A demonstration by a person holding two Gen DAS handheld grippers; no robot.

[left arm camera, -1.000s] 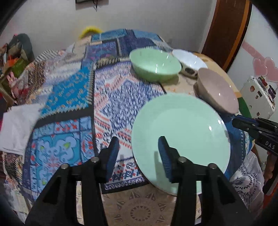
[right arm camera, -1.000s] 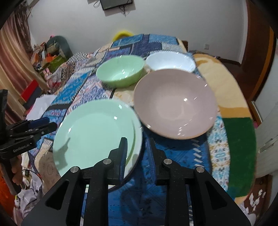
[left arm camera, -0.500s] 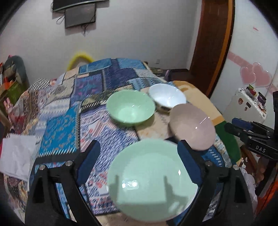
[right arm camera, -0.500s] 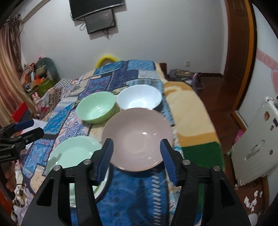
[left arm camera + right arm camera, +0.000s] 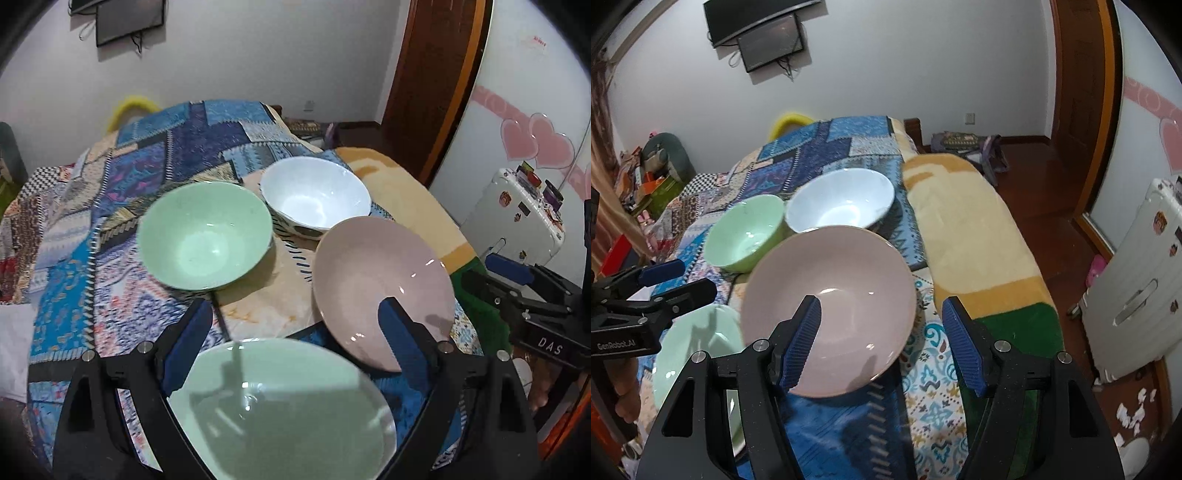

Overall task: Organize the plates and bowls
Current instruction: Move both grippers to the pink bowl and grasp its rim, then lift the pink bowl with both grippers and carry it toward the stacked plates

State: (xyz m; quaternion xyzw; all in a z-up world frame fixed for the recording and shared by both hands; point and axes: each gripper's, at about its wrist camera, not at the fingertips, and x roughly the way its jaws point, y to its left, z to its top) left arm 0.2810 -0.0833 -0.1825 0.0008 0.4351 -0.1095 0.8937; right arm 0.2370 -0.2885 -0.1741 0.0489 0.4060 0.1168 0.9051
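Both tools have let go of the green plate [image 5: 288, 410] and backed off; left tool [image 5: 291, 339] spread, right tool [image 5: 882, 339] opening, empty; pink plate [image 5: 827, 306] at twelve o'clock likely next.

Both wrist cameras look steeply down, sharing the pink plate [image 5: 382, 291].

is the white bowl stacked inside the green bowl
No. The white bowl sits on the patchwork cloth beside the green bowl, each resting on its own and empty.
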